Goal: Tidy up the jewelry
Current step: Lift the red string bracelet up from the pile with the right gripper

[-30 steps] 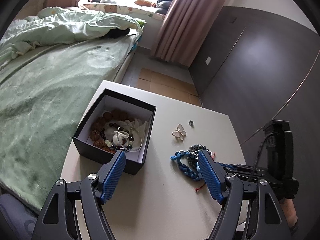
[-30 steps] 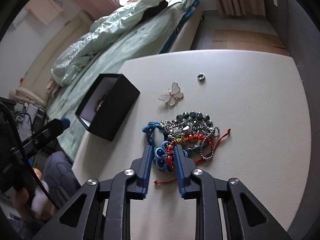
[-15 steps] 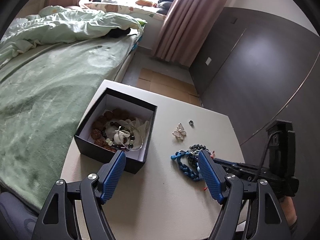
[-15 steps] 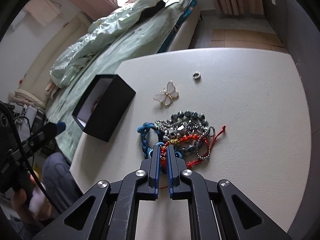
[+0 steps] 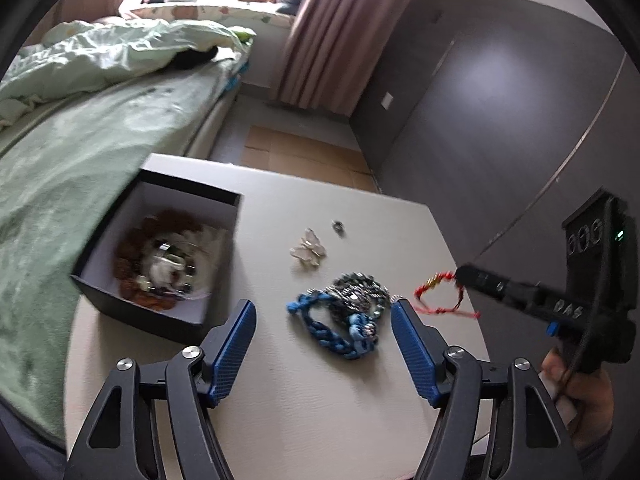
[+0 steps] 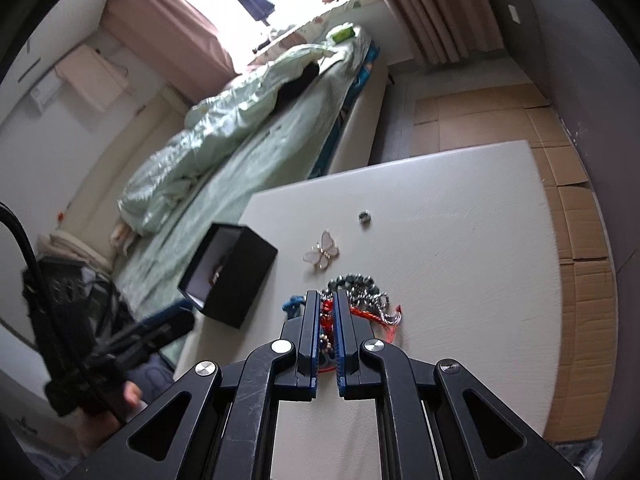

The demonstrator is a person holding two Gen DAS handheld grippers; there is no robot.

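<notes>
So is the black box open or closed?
Open. The black box has no lid on, and you can see brown beads and other jewelry lying inside.

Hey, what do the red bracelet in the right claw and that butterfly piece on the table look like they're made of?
Red bracelet: looks like knotted red cord with small gold-toned beads, judging by its thin, limp loop and loose tail. Butterfly piece: pale, glossy wings in a thin gold-toned frame, probably shell or enamel set in metal; which one cannot be told.

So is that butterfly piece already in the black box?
No, the butterfly lies on the table, beside the box.
</notes>
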